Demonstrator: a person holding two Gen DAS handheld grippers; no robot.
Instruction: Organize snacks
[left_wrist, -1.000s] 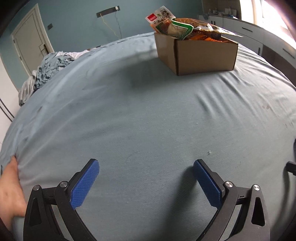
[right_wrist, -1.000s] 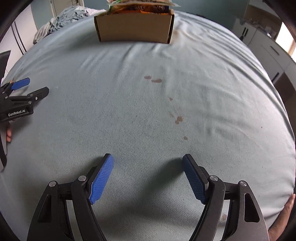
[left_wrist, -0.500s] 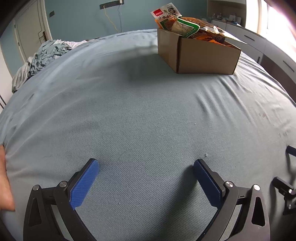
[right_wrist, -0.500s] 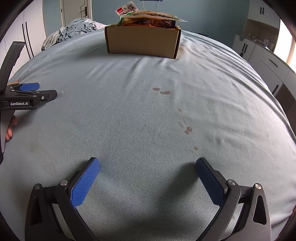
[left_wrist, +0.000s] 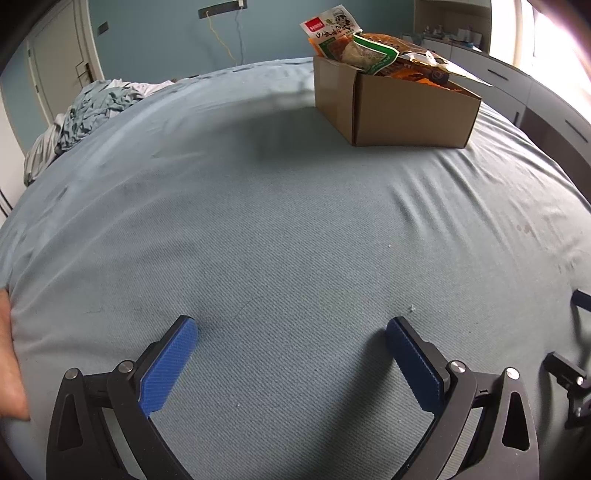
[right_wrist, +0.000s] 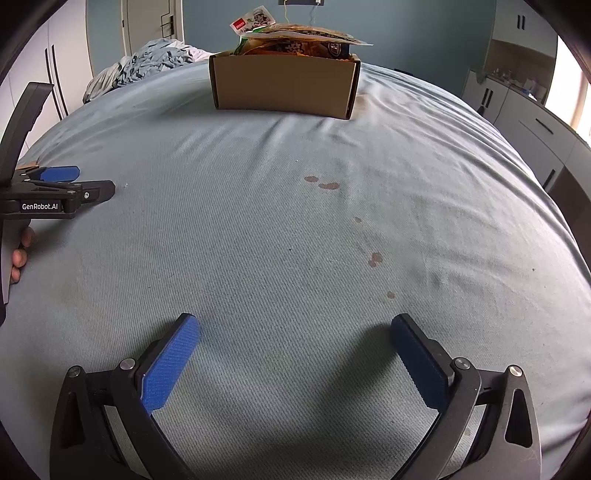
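A brown cardboard box stands on the far side of a blue-grey bed sheet, and also shows in the right wrist view. Several snack packets stick out of its top, seen too in the right wrist view. My left gripper is open and empty, low over the sheet near the front edge. My right gripper is open and empty, also low over the sheet. The left gripper shows at the left edge of the right wrist view.
A crumpled heap of bedding lies at the far left of the bed. Brown stains mark the sheet. Grey cabinets stand along the right side. A door is at the back left.
Both cameras have tilted up and pulled back, so the box sits lower and nearer in view. My right gripper's fingers have spread wider. The left gripper stays open.
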